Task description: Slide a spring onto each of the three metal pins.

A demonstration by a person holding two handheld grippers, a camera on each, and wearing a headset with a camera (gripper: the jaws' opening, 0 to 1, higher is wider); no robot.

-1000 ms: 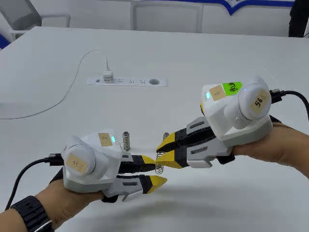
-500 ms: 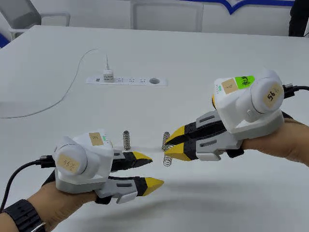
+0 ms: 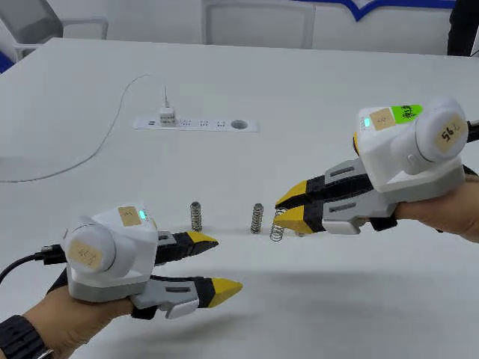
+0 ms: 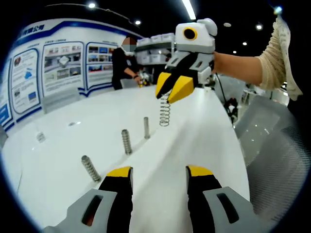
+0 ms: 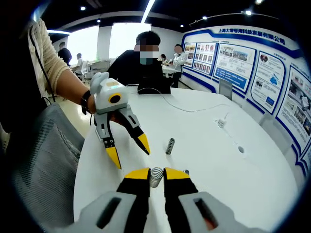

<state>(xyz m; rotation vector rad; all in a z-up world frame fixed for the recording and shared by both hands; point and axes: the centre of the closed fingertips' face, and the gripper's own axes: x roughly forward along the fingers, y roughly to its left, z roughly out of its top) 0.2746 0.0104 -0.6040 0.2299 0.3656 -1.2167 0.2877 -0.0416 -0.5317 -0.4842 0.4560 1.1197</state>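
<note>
Handover done: my left gripper (image 3: pixel 224 262) has backed away, jaws apart and empty | my right gripper (image 3: pixel 283 211) now clamps the loose steel coil spring (image 3: pixel 277 230) over the middle of the white worktop (image 3: pixel 299 90), near the bare metal pin (image 4: pixel 146 127) | two spring-clad pins (image 3: pixel 196 215) (image 3: pixel 257 218) finished, one remains.

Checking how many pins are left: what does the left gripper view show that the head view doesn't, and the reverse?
The left gripper view adds the bare third pin and the wall posters. The head view adds the power strip and its charger plug. Both show the first sprung pin, the second sprung pin, the right gripper with tongs shut on a spring, and the left gripper with tongs open.
</note>
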